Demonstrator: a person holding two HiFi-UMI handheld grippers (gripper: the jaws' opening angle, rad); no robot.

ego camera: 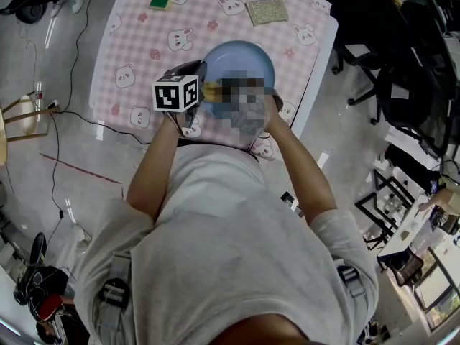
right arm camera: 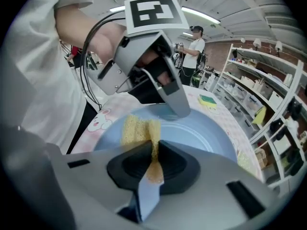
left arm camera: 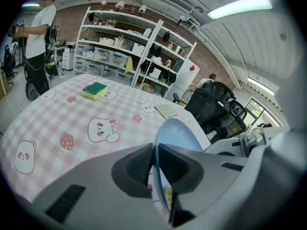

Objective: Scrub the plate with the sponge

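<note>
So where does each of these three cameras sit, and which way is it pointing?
Head view: on the person's head, looking steeply down at the table; shows their shirt, arms and left gripper.
Left gripper view: on that gripper, looking across the table towards shelves; its fingers grip the blue plate.
Right gripper view: on the right gripper, facing the person and their left hand; its fingers pinch the yellow sponge.
Shared: all three show the plate.

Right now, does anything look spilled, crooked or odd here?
Nothing stands out. The left gripper clamps the rim of the blue plate, and the right gripper presses a yellow sponge onto it; no spill shows.
</note>
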